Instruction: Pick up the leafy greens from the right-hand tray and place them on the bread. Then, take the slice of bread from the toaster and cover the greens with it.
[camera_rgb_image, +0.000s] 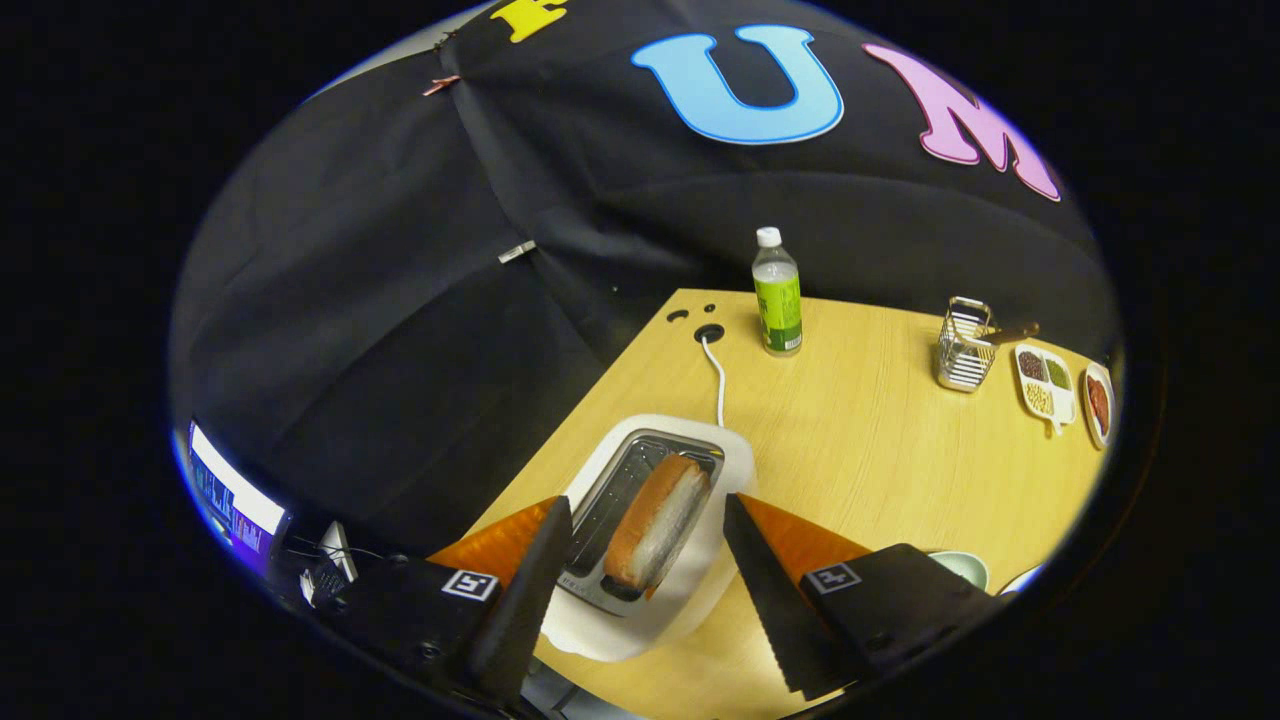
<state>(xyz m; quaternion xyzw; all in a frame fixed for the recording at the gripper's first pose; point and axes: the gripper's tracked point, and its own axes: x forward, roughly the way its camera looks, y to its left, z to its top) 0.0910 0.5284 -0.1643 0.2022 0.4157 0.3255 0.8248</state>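
A white toaster (690, 590) stands on the wooden table (860, 440), directly below and between my fingers. A slice of bread (655, 520) with a brown crust stands upright in one of its slots; the slot beside it holds nothing. My gripper (645, 515) hangs open above the toaster, one fingertip on each side of the bread slice, not touching it. A white cable (717, 380) runs from the toaster to a hole in the table.
Beyond the toaster stands a green-labelled bottle (778, 295). Further right are a wire basket (965, 345), a white divided dish (1045, 385) of grains and a small dish (1098, 402) of red bits. A pale green bowl rim (962, 566) peeks by the right finger.
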